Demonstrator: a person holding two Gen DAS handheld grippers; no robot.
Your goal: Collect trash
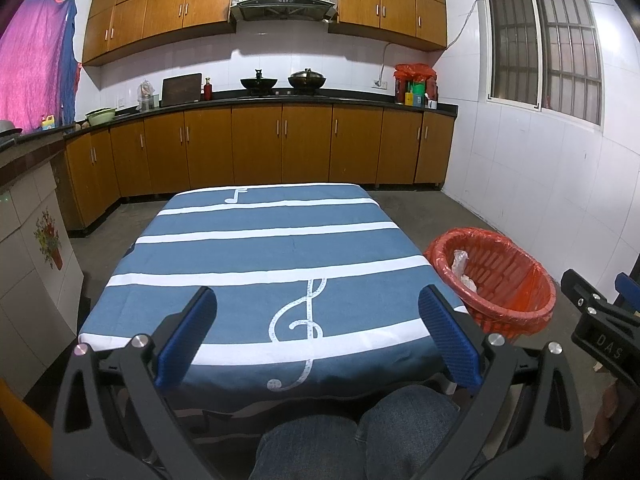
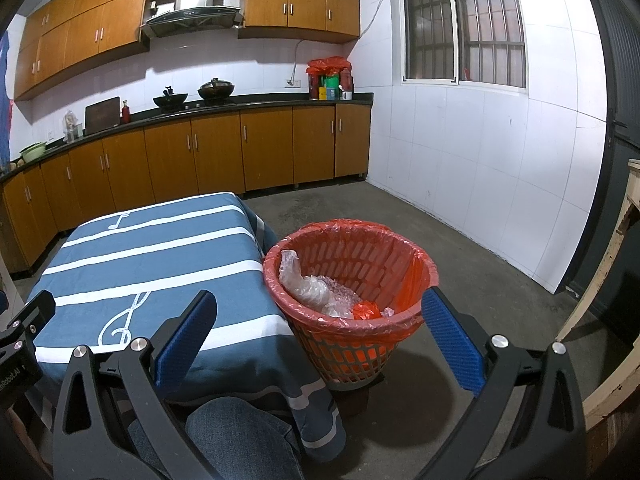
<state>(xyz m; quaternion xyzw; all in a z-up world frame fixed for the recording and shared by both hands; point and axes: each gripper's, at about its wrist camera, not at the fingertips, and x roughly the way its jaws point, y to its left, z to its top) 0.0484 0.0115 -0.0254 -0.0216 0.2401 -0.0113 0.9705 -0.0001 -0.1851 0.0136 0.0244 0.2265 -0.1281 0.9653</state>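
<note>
Kitchen scene, recorded by two wrist cameras. Left gripper: jaws spread wide, nothing held between the blue ribbed pads; it is held over the near edge of a table covered by a blue cloth with white stripes and music-note motifs. Right gripper: jaws likewise spread wide and empty, held in front of the red waste basket, its left finger seen against the cloth and its right finger against the floor beyond the basket. Basket: lattice plastic, lined with a red bag, placed on the concrete floor just beside the table's right edge. Trash: crumpled clear plastic and bubble wrap together with a small red scrap are seen lying inside the basket; the tabletop is shown bare of loose items. Person: knees in blue denim are visible below the near table edge. Background: brown cabinets above and below a dark countertop at the far wall, two woks on the hob, a range hood above, a barred window in the white tiled right wall.
</note>
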